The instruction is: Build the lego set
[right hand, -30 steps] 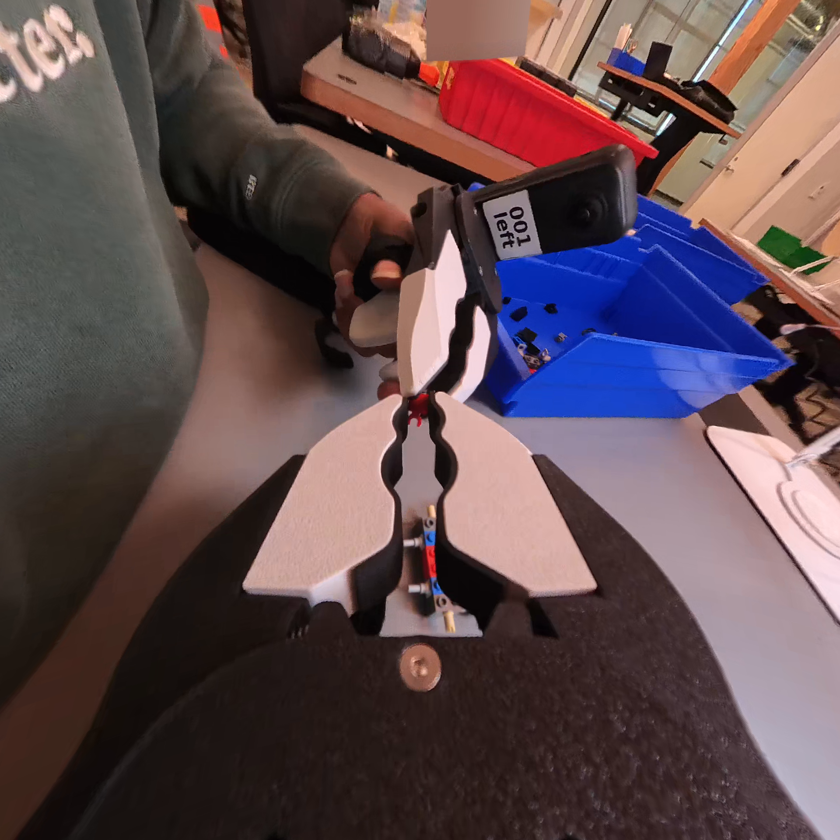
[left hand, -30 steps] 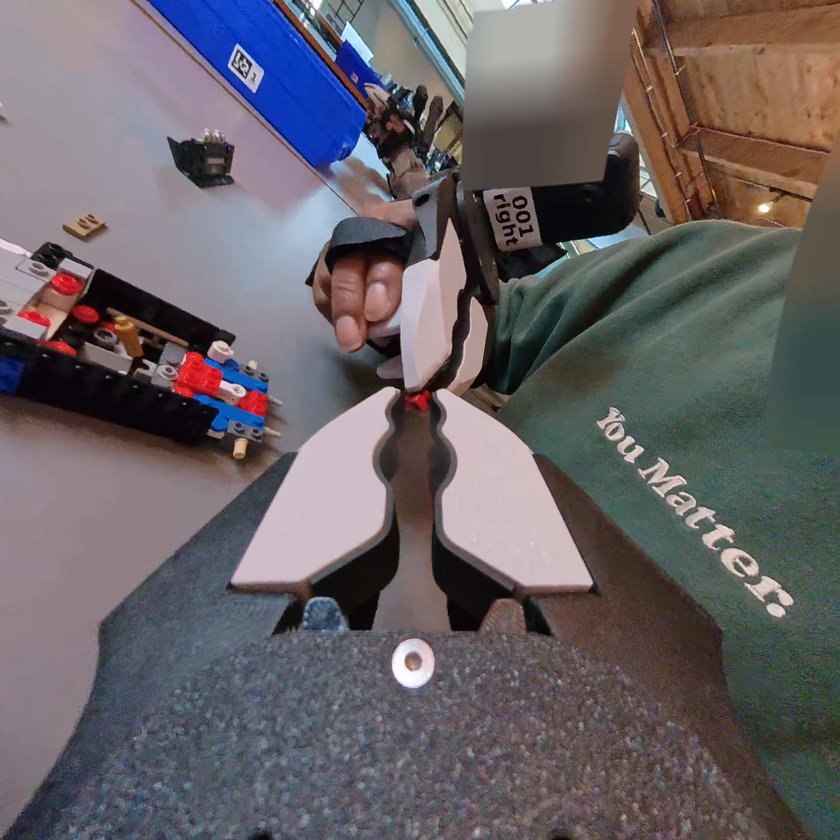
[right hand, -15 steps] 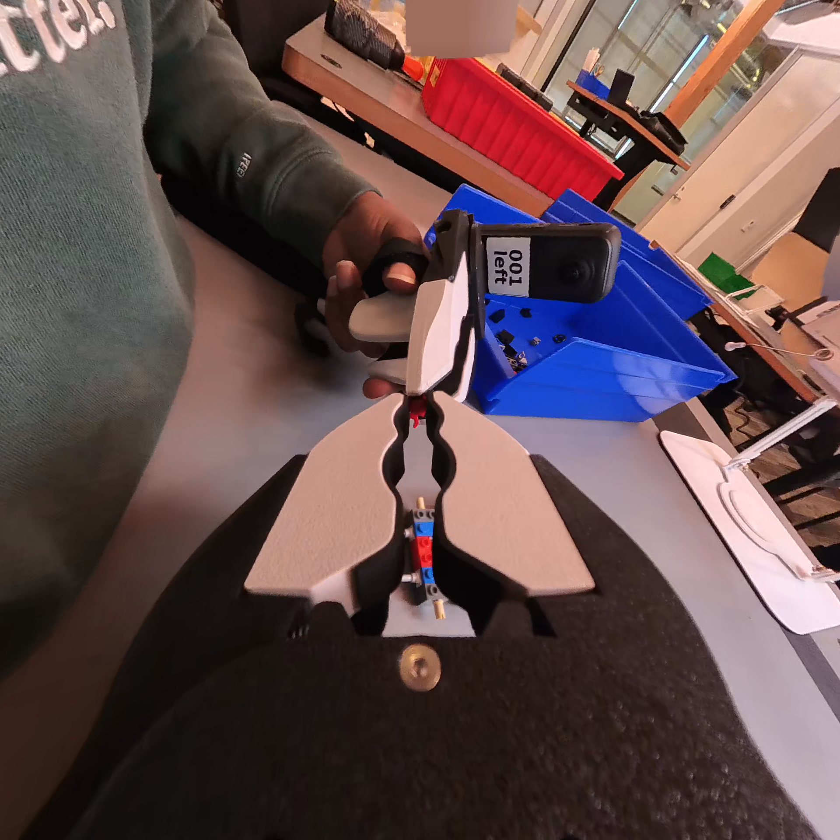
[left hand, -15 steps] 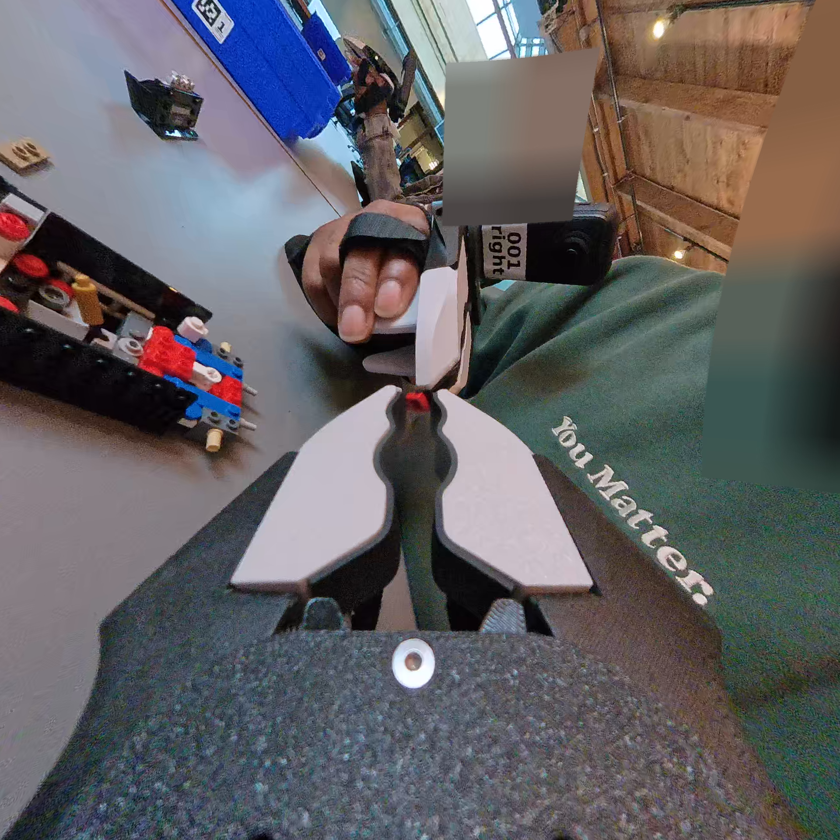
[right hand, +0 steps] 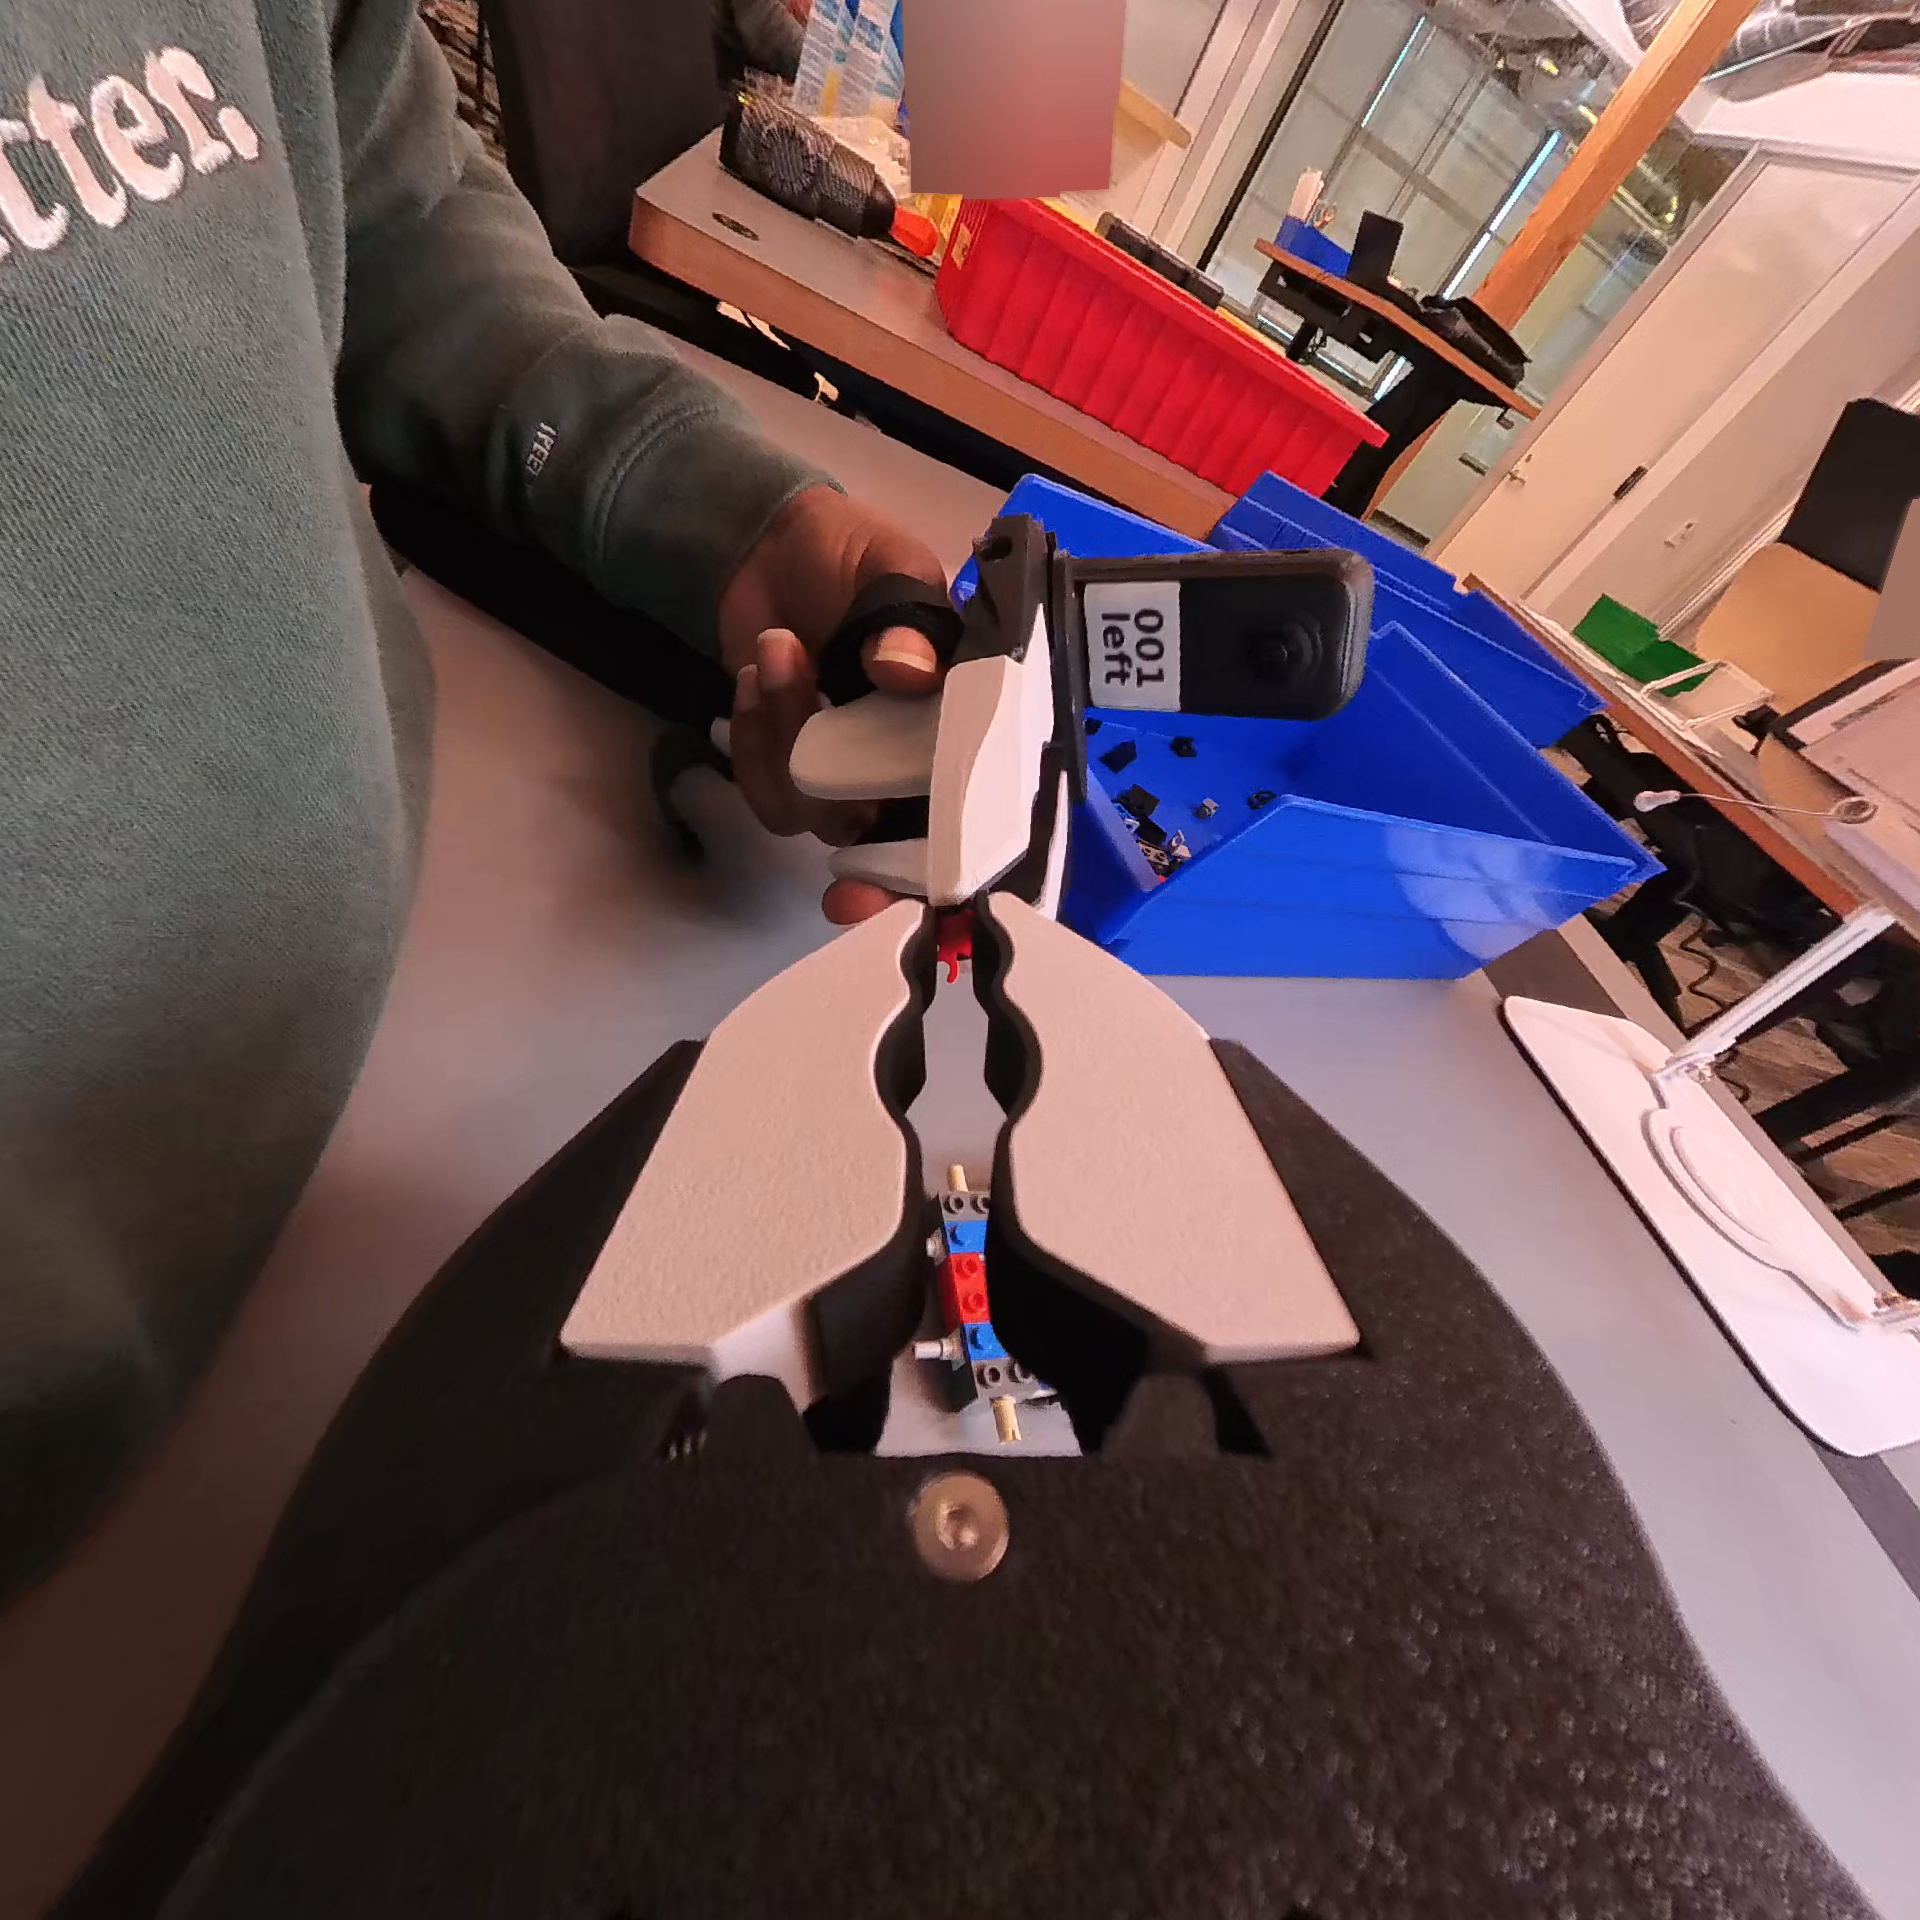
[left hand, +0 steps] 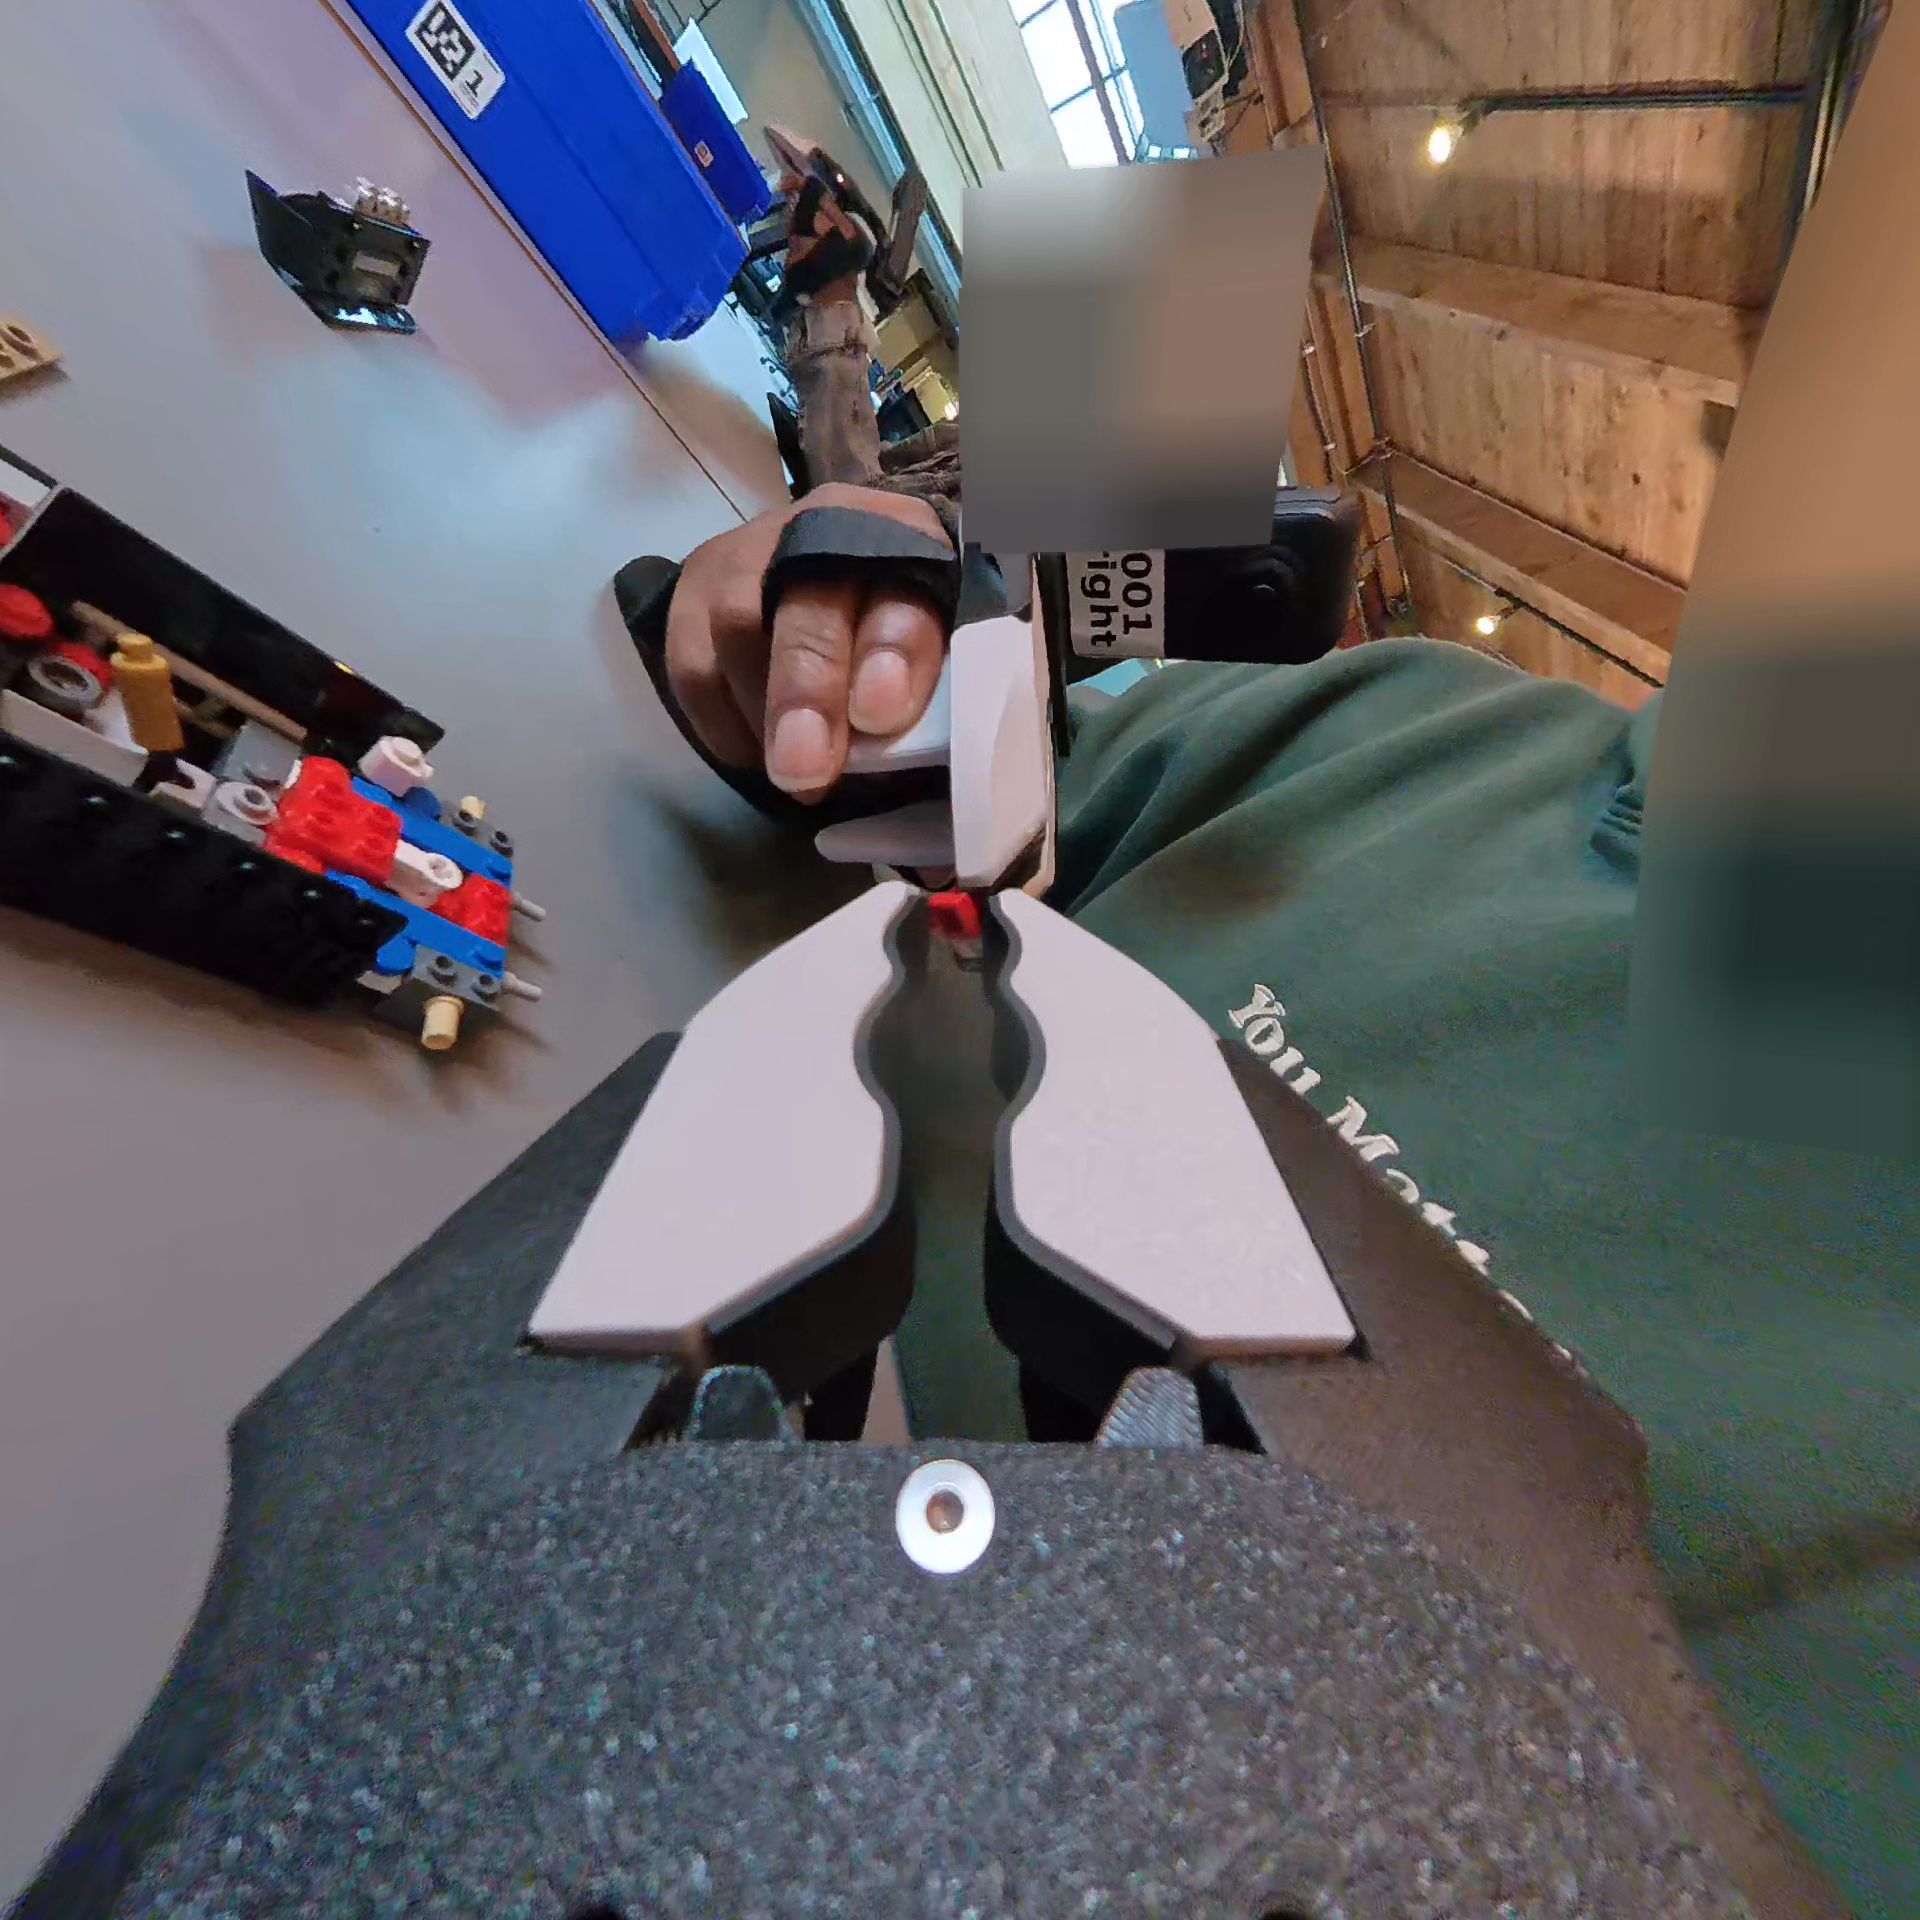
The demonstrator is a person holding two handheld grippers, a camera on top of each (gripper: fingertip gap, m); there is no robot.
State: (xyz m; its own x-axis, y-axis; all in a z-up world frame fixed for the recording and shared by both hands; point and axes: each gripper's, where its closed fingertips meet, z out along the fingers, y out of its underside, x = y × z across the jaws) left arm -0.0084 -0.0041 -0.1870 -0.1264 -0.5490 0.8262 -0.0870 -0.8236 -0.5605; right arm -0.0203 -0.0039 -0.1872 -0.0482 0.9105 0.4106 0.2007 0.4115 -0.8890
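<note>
A tiny red lego piece [left hand: 952, 916] is pinched in mid-air between the tips of both tools at once: the left gripper [left hand: 948, 914] has its pale grey fingers drawn in narrow on it, and the right gripper [right hand: 954, 928], meeting it tip to tip from the opposite side, has its fingers closed just as narrowly on the same piece. Each tool carries a black camera with a white printed label on its side, and a hand [left hand: 800, 665] with a black strap over two of its fingers works the right tool. Down on the grey bench [left hand: 312, 1195] lies the partly built lego model [left hand: 405, 873], a long black beam with red, blue and grey bricks and tan pegs at the near end; it also shows through the gap behind the right tool's fingers. Behind the left tool sits a blue plastic bin [right hand: 1351, 862] with a few small dark parts scattered inside. A second blue bin [left hand: 561, 156], farther along the bench, bears a square black-and-white marker sticker. The person wears a green sweatshirt [left hand: 1455, 935] with white lettering across the chest. On another table behind stands a red ribbed plastic crate [right hand: 1132, 322].
</note>
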